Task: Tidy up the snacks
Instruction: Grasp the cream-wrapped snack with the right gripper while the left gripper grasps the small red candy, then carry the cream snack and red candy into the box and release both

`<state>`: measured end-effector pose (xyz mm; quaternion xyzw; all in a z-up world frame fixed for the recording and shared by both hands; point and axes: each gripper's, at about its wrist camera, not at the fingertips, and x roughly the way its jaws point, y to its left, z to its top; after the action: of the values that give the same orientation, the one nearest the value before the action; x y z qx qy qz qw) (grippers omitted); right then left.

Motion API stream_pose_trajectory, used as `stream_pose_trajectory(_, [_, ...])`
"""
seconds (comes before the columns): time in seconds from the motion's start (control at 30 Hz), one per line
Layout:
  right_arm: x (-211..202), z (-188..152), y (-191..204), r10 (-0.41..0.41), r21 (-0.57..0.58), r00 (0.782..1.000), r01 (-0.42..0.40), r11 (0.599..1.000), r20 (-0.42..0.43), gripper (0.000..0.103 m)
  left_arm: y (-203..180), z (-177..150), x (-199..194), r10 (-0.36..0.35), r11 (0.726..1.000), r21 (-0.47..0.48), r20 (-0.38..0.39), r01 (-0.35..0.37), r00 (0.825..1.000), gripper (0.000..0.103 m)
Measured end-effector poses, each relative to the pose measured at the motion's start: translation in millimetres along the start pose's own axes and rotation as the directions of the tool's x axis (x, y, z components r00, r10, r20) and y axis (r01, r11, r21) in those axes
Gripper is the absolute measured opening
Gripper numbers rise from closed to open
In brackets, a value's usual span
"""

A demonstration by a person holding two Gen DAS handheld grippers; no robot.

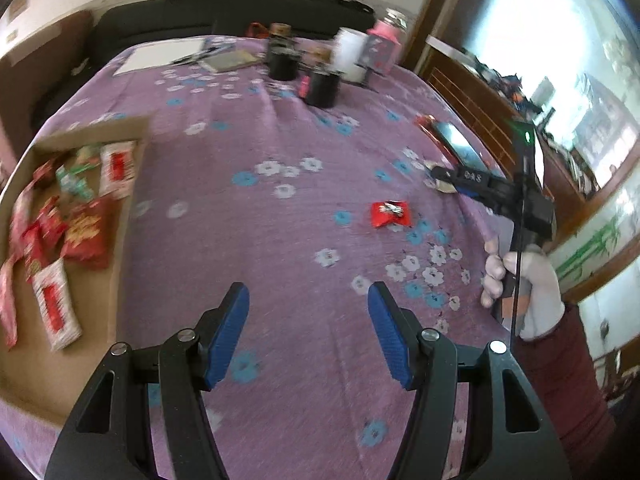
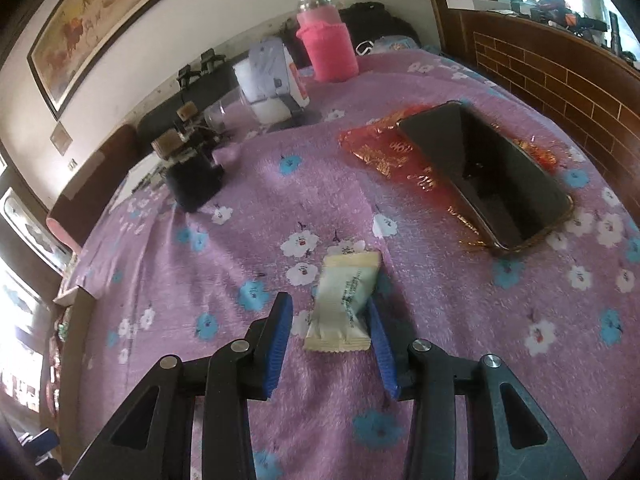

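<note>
While the left tongs point(image 1: 308, 336) hover spread over the bench point(image 1: 280, 220), snacks sit in the box point(image 1: 92, 308). The right tongs point(image 2: 330, 344) straddle a pale packet point(image 2: 344, 304), not yet clamped.

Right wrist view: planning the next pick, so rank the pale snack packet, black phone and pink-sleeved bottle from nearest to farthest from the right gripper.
1. Pale snack packet, between the open jaws.
2. Black phone, ahead right, on a red envelope.
3. Pink-sleeved bottle, at the far edge.
</note>
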<state>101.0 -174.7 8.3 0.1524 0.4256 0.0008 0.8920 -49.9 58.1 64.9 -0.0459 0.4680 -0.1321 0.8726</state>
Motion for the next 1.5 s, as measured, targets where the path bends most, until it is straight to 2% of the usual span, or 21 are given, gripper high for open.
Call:
stream_pose_trajectory(0.03, [0.6,0.9,-0.2,0.004,-0.003,1.000,-0.004,1.000,0.005,0.042,-6.7,2.8,5.5,-0.004,1.000,0.024,-0.003,0.004,1.000,0.061])
stream_pose_trajectory(0.13, [1.9,1.4,-1.8,-0.004,-0.023,1.000,0.004,1.000,0.001,0.029,-31.5,12.6,25.7,-0.009,0.993,0.119,-0.012,0.011,1.000,0.060])
stream_pose_trajectory(0.3, [-4.2,-1.6,-6.9,0.012,-0.009,1.000,-0.012,1.000,0.010,0.029,-68.6,26.3,61.6,-0.007,0.963,0.268,-0.029,0.014,1.000,0.060])
stream_pose_trajectory(0.53, [-9.0,-2.8,-10.4,0.041,0.005,0.999,-0.041,0.999,0.003,0.029,-86.0,43.0,98.8,0.020,0.940,0.342,-0.042,-0.005,0.999,0.060])
stream_pose_trajectory(0.77, [-9.5,-2.8,-11.2,0.063,0.022,0.998,-0.063,0.998,-0.003,0.029,-87.7,49.8,121.8,0.017,0.939,0.345,-0.058,0.004,0.998,0.060])
stream_pose_trajectory(1.0, [-9.9,-3.8,-11.4,0.068,0.029,0.998,-0.068,0.997,-0.004,0.029,-93.4,50.1,124.1,0.006,0.930,0.368,-0.037,0.009,0.999,0.060])
stream_pose_trajectory(1.03, [-9.8,-3.8,-11.4,0.068,0.028,0.998,-0.068,0.997,-0.004,0.029,-93.7,49.0,123.3,0.004,0.929,0.370,-0.035,0.009,0.999,0.058])
stream_pose_trajectory(1.1, [-9.5,-4.1,-11.1,0.069,0.026,0.998,-0.069,0.997,-0.004,0.029,-94.7,46.7,119.4,0.012,0.928,0.372,-0.023,-0.003,1.000,0.034])
stream_pose_trajectory(1.13, [-9.4,-4.4,-10.7,0.067,0.025,0.998,-0.067,0.997,-0.003,0.029,-94.9,46.3,117.2,0.027,0.930,0.367,-0.022,-0.017,0.999,0.027])
stream_pose_trajectory(1.23, [-8.6,-4.8,-10.1,0.066,0.021,0.998,-0.066,0.998,-0.003,0.029,-91.1,44.9,105.6,0.038,0.942,0.335,0.004,-0.037,0.999,0.026])
stream_pose_trajectory(1.5, [-13.3,-7.2,-1.3,0.069,-0.026,0.997,-0.068,0.997,0.023,0.029,-66.7,28.8,48.1,-0.002,0.973,0.228,0.064,-0.013,0.998,0.026])
